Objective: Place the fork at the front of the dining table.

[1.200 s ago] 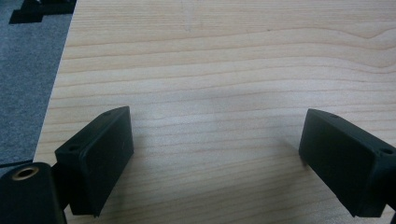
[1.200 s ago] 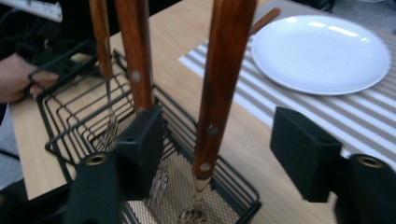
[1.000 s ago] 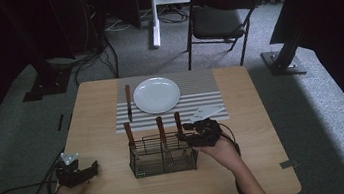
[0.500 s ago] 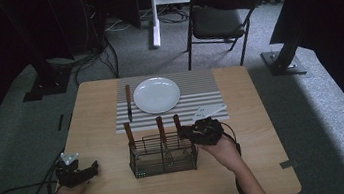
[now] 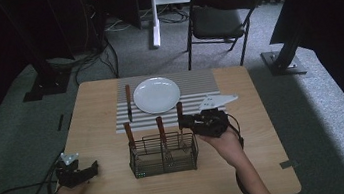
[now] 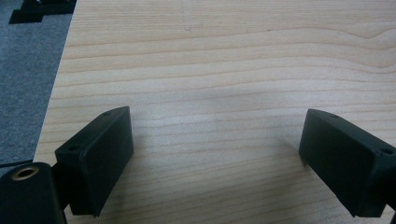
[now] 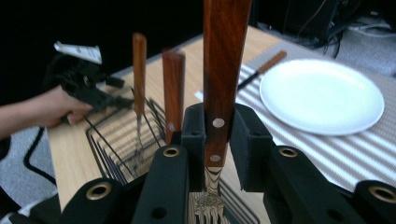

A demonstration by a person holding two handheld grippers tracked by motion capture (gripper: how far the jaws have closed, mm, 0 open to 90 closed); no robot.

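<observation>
Wood-handled fork (image 7: 219, 98), upright, clamped at the lower handle between the jaws of the right gripper (image 7: 217, 140); the tines (image 7: 208, 205) point down and the long axis runs near vertical, so any lift must go straight up along it. In the high view the right gripper (image 5: 198, 122) sits at the right end of a black wire caddy (image 5: 163, 153), gripping the rightmost of three standing handles (image 5: 180, 112). Two further wooden handles (image 7: 138, 70) (image 7: 173, 88) stand in the caddy's other compartments (their heads are hard to make out through the wire). The fork lies directly between the right fingers; the right hand (image 5: 227, 145) is plainly the nearer one.

Left gripper (image 5: 75, 171) rests at the near left edge of the table, well apart from the caddy, jaws spread wide over bare wood with nothing between them; its fingers (image 6: 95, 161) show in the left gripper view.

Beyond the caddy lies a grey striped placemat (image 5: 200, 96) bearing a white plate (image 5: 156, 94), with a wood-handled knife (image 5: 129, 101) just beside the plate's left. Judged from this layout, the fork is probably bound for the placemat.

Pale wooden table (image 5: 265, 165) stands on grey carpet; a dark folding chair (image 5: 220, 17) and stand bases sit behind in a dim room.
</observation>
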